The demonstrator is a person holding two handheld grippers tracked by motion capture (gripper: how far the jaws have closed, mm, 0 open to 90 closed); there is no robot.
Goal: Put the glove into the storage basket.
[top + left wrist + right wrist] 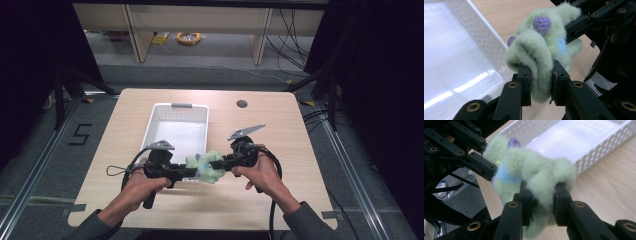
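Sitting on a light wood table is a white perforated basket, long axis running away from the person, grey handle on its far rim, nothing visible inside. Round grommet hole near far right of table. Beyond the table: grey floor, a yellow cable coil under a far bench, black "5" mark on floor to the left, loose cables at right. Fuzzy pale-green soft toy w/ purple bumps and a light-blue patch hangs just in front of basket's near right corner, held above the table between both tongs. Left tongs come in from the left, jaws clamped on a fold of the green toy; left gripper view shows fabric squeezed between the two black jaws, basket wall right beside it. Right tongs come from the right, pointing toward the left ones, jaws also pinching a fold of toy; basket behind it in right gripper view. Both hands wrap the handles, forearms entering from bottom edge, left hand and right hand roughly level, grey plates up top, cables trailing back.
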